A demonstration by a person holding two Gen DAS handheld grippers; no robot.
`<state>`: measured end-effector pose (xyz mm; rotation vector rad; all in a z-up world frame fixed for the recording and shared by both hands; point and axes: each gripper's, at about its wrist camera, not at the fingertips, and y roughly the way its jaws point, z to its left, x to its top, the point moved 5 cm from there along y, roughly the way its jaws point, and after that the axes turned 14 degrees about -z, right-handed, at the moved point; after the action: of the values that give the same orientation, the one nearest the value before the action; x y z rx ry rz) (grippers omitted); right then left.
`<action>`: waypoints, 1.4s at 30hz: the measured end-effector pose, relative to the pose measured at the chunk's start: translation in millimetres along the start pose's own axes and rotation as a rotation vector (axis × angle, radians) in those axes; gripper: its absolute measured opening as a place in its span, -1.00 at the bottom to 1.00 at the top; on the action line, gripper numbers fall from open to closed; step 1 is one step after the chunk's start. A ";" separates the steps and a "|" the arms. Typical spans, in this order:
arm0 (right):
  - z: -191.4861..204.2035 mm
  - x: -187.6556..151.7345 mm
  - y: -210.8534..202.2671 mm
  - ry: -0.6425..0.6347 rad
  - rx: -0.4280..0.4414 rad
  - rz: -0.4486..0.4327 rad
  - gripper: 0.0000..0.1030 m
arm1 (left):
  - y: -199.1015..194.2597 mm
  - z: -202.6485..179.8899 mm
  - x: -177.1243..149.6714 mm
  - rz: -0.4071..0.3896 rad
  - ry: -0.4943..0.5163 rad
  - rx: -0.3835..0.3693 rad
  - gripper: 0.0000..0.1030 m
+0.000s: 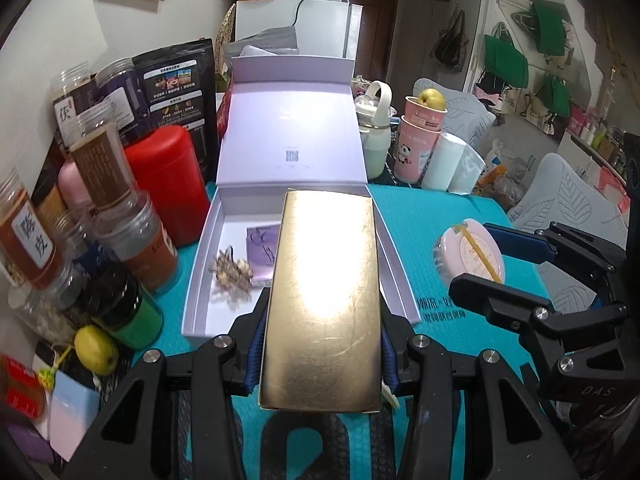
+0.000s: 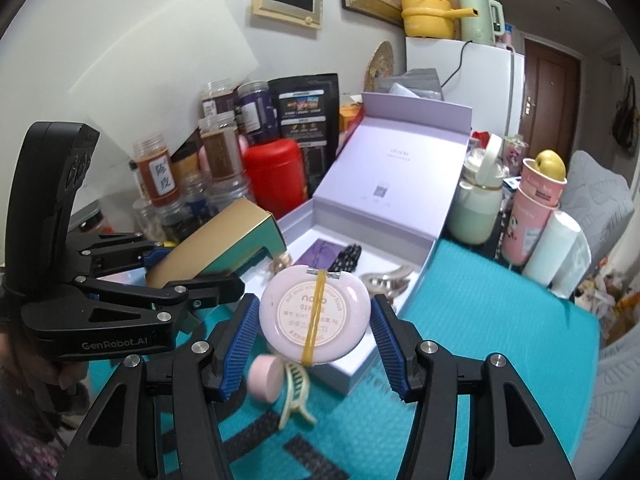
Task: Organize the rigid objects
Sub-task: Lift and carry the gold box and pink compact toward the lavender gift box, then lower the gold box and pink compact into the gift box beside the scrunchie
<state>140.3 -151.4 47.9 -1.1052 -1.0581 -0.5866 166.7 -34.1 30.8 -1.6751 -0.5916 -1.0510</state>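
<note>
The left tool (image 1: pixel 322 344) is clamped on a gold box (image 1: pixel 324 300), its blue pads pressing the box's two long sides, and it points forward and downward. The right tool (image 2: pixel 314 328) sits just beside it (to its right), angled down likewise, its pads gripping a pink round case (image 2: pixel 312 312) at its edges. A hand (image 2: pixel 60 372) grips the left tool's handle.

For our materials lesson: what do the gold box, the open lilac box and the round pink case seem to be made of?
Gold box: probably foil-faced card; shiny, finely scratched glare.
Open lilac box: likely rigid paperboard; matt, thick straight walls, printed code.
Round pink case: seems glossy plastic; smooth sheen, paper label, yellow rubber band.
</note>
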 end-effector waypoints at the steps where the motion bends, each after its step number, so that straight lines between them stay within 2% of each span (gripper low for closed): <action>1: -2.8 2.1 2.7 -0.001 -0.004 -0.003 0.10 | 3.6 0.9 3.4 -0.003 0.007 0.005 -0.13; 12: -28.7 27.9 35.9 -0.009 -0.027 -0.025 0.10 | 40.8 13.1 31.4 -0.003 0.035 0.023 -0.12; 21: -49.6 45.7 74.9 0.031 -0.043 -0.029 0.10 | 70.0 25.3 49.6 0.010 0.018 0.003 -0.12; 27: -62.9 52.7 98.5 0.055 -0.047 -0.023 0.10 | 85.7 33.5 60.5 0.000 0.048 0.043 -0.12; 34: -84.5 36.7 132.3 0.132 -0.053 0.025 0.10 | 111.7 55.1 50.4 0.044 0.016 0.085 -0.12; 38: -88.2 24.9 145.0 0.116 -0.066 0.059 0.10 | 125.0 62.3 38.6 0.067 0.004 0.092 -0.12; 42: -83.6 19.6 152.8 0.092 -0.040 0.074 0.10 | 135.9 62.2 28.8 0.091 -0.018 0.080 -0.12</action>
<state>306.5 -168.5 -5.3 -1.1369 -0.9255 -0.5967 310.6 -27.2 -18.0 -1.6279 -0.5566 -0.9363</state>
